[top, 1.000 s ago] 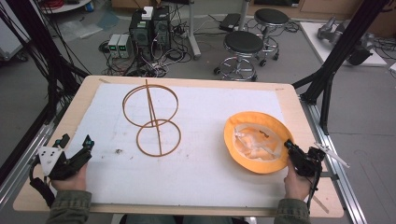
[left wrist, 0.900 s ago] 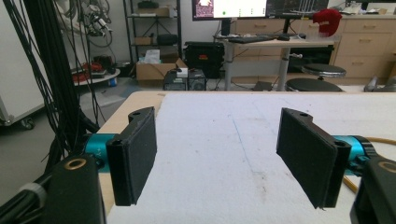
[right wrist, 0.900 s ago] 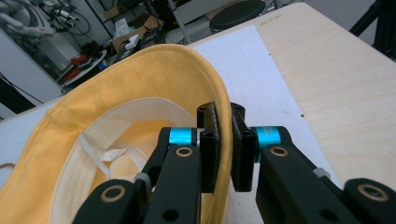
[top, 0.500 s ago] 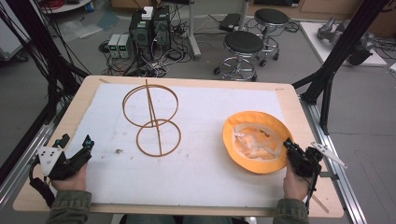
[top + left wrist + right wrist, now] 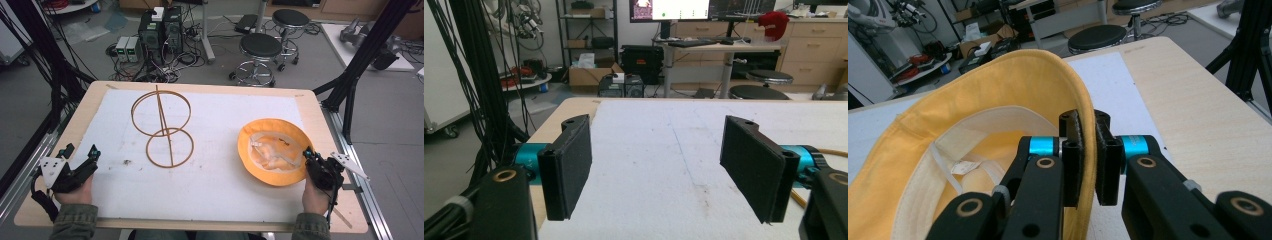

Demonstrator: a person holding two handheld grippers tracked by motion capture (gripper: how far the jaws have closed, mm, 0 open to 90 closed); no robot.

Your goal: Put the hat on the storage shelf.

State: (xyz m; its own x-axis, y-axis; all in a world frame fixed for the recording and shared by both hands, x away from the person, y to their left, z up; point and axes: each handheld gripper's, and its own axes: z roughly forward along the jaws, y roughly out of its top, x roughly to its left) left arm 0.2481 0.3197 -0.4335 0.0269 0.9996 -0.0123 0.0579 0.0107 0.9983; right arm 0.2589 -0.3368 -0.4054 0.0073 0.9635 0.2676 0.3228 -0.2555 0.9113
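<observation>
The right gripper (image 5: pixel 1087 160) has its jaws pinched on the brim of the yellow bucket hat (image 5: pixel 272 150), lying upside down at the table's right near the wooden hat stand (image 5: pixel 162 127); hanging it seems left; the left gripper (image 5: pixel 80 167) gapes idle; the hat's inner label (image 5: pixel 964 167) is unreadable.

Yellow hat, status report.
Right gripper shut on yellow hat brim. Left gripper open, idle. Hat lies upside down. Wooden ring stand well apart.

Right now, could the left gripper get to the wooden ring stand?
Probably yes. The left gripper sits open, and just bare white mat lies between it and the wooden ring stand.
</observation>
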